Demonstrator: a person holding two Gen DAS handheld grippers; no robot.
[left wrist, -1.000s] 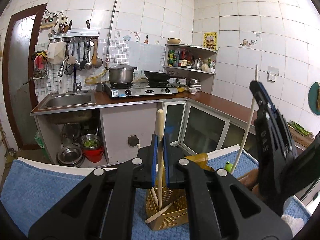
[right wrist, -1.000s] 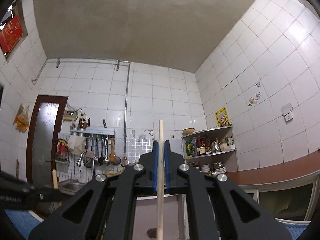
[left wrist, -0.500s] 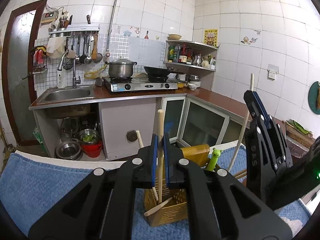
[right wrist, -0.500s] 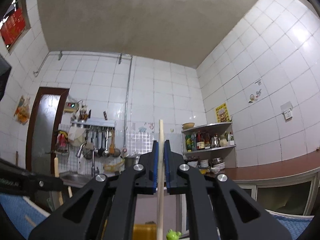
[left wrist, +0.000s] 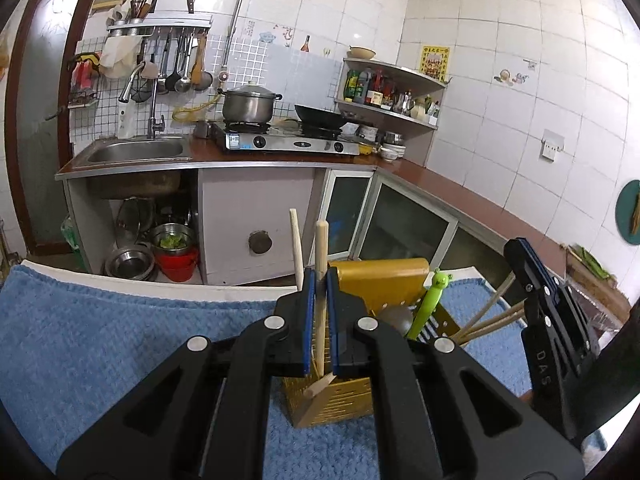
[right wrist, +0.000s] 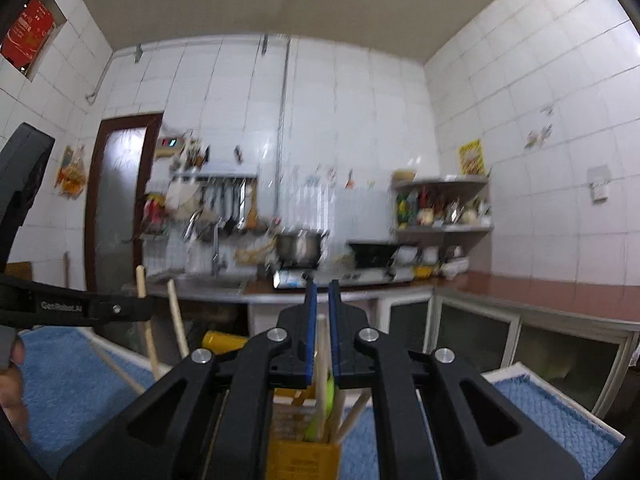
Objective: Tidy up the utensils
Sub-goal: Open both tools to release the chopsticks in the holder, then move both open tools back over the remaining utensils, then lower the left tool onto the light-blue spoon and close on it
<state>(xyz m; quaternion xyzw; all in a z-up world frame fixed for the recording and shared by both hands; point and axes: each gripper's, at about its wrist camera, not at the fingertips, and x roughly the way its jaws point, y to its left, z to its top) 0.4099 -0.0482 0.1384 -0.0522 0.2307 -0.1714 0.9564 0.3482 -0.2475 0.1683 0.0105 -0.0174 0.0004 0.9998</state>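
My left gripper (left wrist: 320,280) is shut on a pale wooden stick (left wrist: 321,240), which stands upright and reaches down into the yellow slotted utensil holder (left wrist: 340,400). In the holder are a second wooden stick (left wrist: 296,248), a green frog-topped utensil (left wrist: 434,296) and a dark spoon head (left wrist: 394,316). My right gripper (right wrist: 322,292) is shut on another wooden stick (right wrist: 322,348) above the same holder (right wrist: 304,456). From the left wrist view the right gripper (left wrist: 520,252) hangs just right of the holder, beside leaning chopsticks (left wrist: 492,320). The left gripper (right wrist: 144,308) shows at the left of the right wrist view.
The holder stands on a blue towel (left wrist: 100,340) over a white table edge. A hand (right wrist: 12,376) shows at the lower left. Behind are a sink (left wrist: 136,152), a stove with a pot (left wrist: 248,106), a corner shelf (left wrist: 388,92) and glass-fronted cabinets.
Both grippers have sunk toward the holder, which now sits higher in each view. The right wrist view has tipped from the ceiling down to the counter, and the stick's top shows lower between its fingers.
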